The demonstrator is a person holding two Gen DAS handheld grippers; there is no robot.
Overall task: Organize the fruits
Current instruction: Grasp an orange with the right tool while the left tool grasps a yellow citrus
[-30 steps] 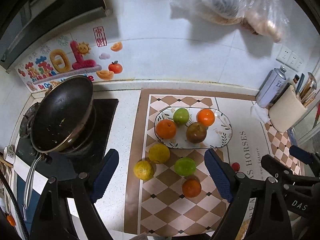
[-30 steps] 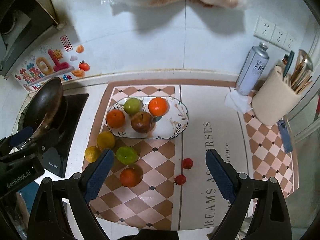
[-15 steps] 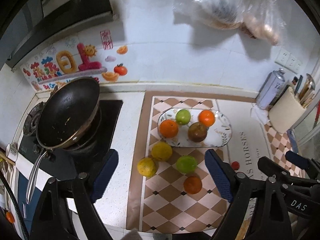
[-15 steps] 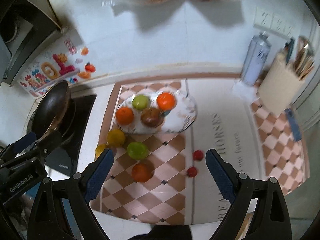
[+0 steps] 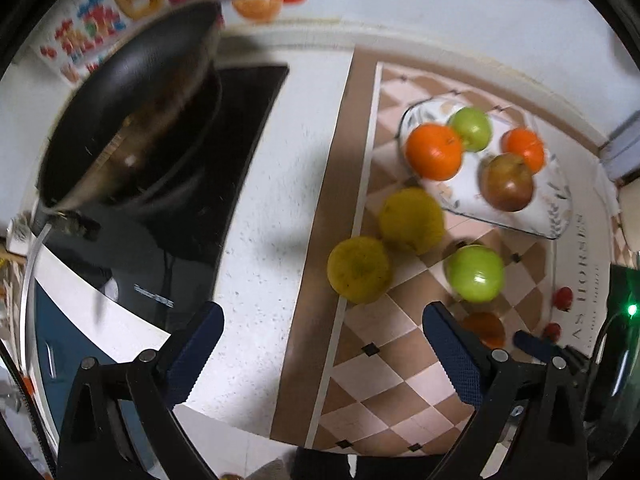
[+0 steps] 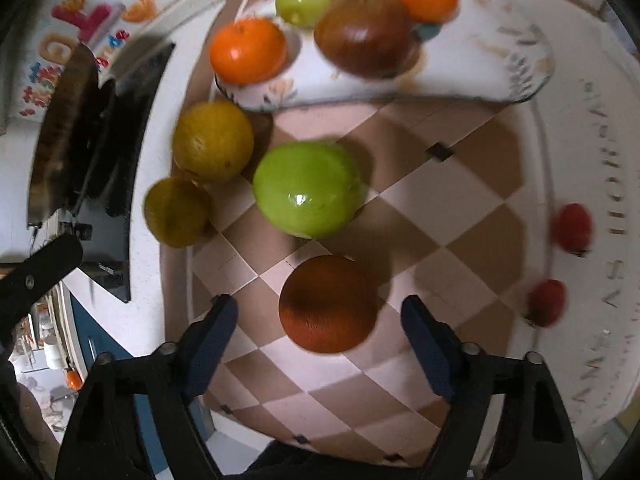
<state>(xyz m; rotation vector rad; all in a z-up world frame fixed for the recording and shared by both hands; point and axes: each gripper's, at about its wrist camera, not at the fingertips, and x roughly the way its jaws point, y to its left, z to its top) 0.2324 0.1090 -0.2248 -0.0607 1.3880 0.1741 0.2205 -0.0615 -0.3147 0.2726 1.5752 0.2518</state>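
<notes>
Hovering over a checkered mat [image 6: 420, 200] of tan and cream diamonds, the right claw [image 6: 320, 330] is spreading its ridged dark-blue pads wide, gripping nothing. A round, matte dark orange fruit [image 6: 329, 304] is lying on the mat just ahead of the gap between those pads, apart from both. Beyond it a glossy green apple [image 6: 308, 189] is sitting, with two dull yellow citrus fruits [image 6: 213, 141] to its left near the mat's brown left border. Farther back, an oval white plate [image 6: 500, 76] with a leaf pattern is carrying two bright oranges, a green apple and a brownish pear [image 6: 365, 31]; its right half is lying bare. Two small red tomatoes [image 6: 571, 226] are resting near the mat's right edge, well apart from the rest.

The left claw [image 5: 323, 350] is also hanging spread and gripping nothing, above the speckled white worktop [image 5: 272, 200] at the mat's left border. The nearer yellow citrus [image 5: 359, 270] is lying just beyond its gap. To the left, a black frying pan [image 5: 132, 120] is tilting on a dark glass cooktop [image 5: 224, 152].
</notes>
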